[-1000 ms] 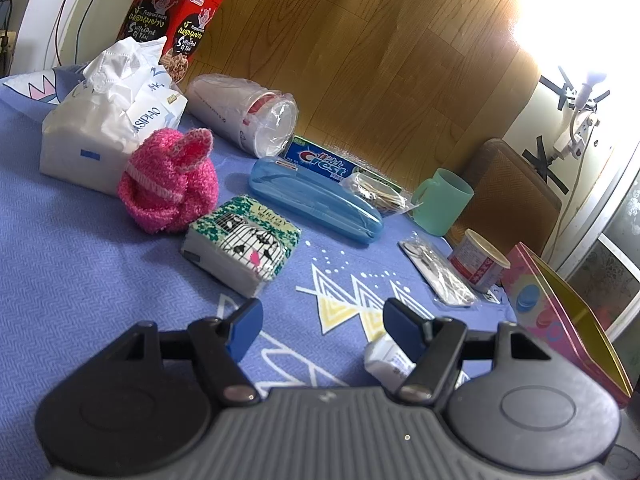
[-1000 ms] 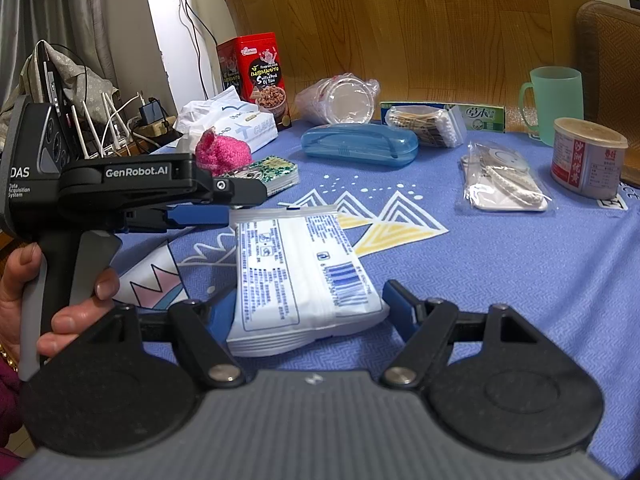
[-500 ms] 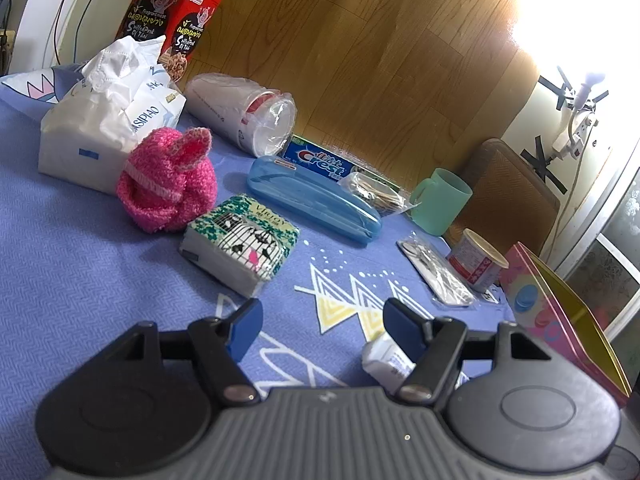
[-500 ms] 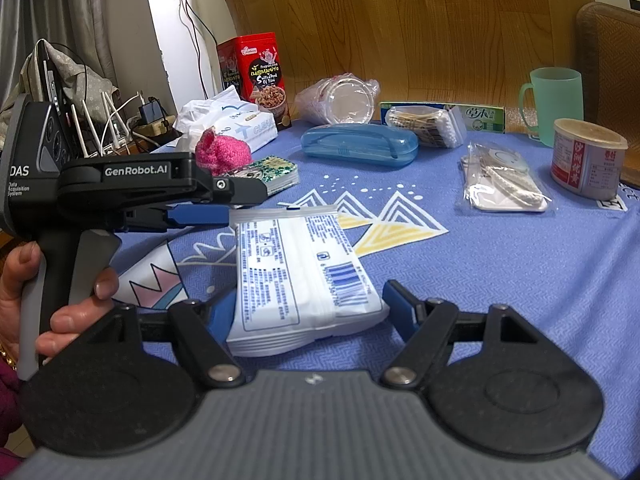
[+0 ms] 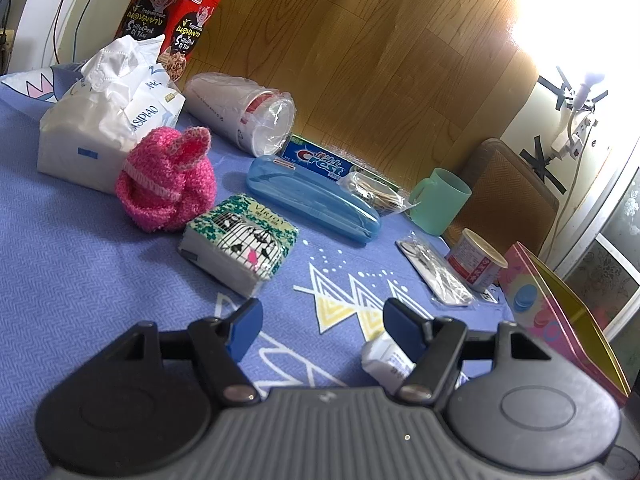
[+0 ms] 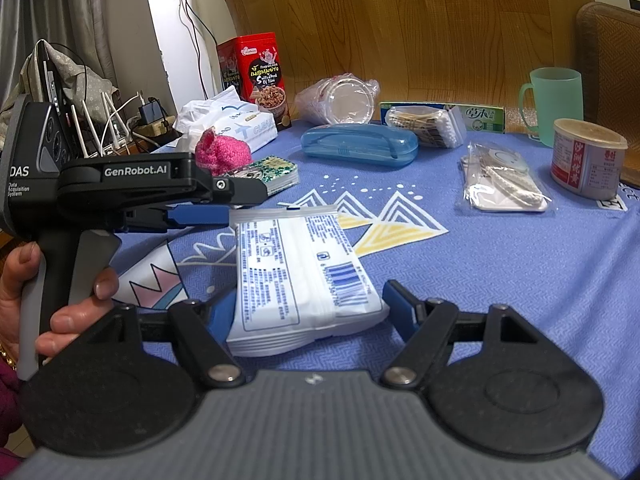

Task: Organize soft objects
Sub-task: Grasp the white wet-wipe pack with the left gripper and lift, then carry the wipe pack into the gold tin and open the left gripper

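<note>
plastic-wrapped and pillowy, the big tissue pack (image 5: 92,128) sits far left at the back of the blue tablecloth (image 5: 72,272); it should be light and squashy, best taken across its short sides. touching its front is the pink knitted sock bundle (image 5: 166,186), fuzzy and springy, easy to pinch anywhere through the middle. just right of that lies the small patterned tissue packet (image 5: 240,242), soft with slick film, so a grip across its narrow width seems safest. the left gripper (image 5: 320,320) hovers over bare cloth, jaws spread and empty. nearest the right gripper (image 6: 310,308) lies the white wipes pack (image 6: 296,268), flat, floppy and glossy; its near end sits between the spread jaws, and whether either pad touches it is hard to tell. it would likely sag if lifted by one end, so a hold further along towards the middle looks wiser. the person's hand (image 6: 44,292) holds the left tool's handle.
</note>
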`<state>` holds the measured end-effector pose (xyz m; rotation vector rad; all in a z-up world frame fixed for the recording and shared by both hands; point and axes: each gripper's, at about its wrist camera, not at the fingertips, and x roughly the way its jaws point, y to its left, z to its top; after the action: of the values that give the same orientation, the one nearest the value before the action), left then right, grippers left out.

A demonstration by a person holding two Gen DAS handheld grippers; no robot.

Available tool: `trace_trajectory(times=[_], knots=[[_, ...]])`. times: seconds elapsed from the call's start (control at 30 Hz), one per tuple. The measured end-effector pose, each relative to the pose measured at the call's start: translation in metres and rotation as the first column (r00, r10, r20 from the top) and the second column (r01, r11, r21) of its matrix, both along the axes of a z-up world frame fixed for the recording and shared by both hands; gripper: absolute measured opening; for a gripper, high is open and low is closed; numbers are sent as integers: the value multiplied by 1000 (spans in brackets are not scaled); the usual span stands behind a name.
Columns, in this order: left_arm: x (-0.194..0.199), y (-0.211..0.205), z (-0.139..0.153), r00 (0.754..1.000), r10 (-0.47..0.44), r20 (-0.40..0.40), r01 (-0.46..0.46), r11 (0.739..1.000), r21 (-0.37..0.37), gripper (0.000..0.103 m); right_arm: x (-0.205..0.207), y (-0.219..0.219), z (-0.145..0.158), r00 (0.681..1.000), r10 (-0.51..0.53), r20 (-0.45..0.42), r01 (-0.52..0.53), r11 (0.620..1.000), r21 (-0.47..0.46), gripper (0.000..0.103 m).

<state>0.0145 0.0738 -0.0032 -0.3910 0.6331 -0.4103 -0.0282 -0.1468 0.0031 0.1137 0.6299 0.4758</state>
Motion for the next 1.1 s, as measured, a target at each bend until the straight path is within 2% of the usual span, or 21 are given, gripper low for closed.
trace_trajectory(times=[0.33,0.43,0.53,0.67,0.73,0.77,0.83,0.9,1.0,1.1], knots=[[1,0,0,1000,-5,-13,5,1000,-4,68,0,0,0,1000,0,-1,0,1000,0,78],[-4,-2,2,1000,-19,-20,19,1000,-6,78,1,-2,0,1000,-3,-8,3,1000,13,78],[-15,-8,2,997,-59,-56,56,997,-53,80,2,-6,0,1000,-9,-19,10,999,34,78],[-20,-25,6,988,-109,-106,102,992,-69,80,0,-10,1,999,-16,-32,18,997,69,78],[-18,-33,3,979,-145,-144,129,985,-118,74,-2,-13,1,999,-16,-38,19,996,89,78],[-17,-37,2,975,-157,-155,137,982,-132,59,-4,-14,1,999,-15,-38,19,995,96,78],[-12,-50,1,962,-198,-185,171,973,-154,36,-8,-15,2,999,-11,-36,15,994,106,78],[-9,-63,8,960,-216,-180,188,969,-159,37,-14,-17,5,1000,-22,-14,23,995,94,78],[-5,-89,28,956,-260,-133,242,961,-137,37,-24,-29,15,995,-71,66,66,995,69,78],[1,-131,53,939,-335,-78,326,939,-110,37,-33,-56,30,980,-146,137,136,988,79,78]])
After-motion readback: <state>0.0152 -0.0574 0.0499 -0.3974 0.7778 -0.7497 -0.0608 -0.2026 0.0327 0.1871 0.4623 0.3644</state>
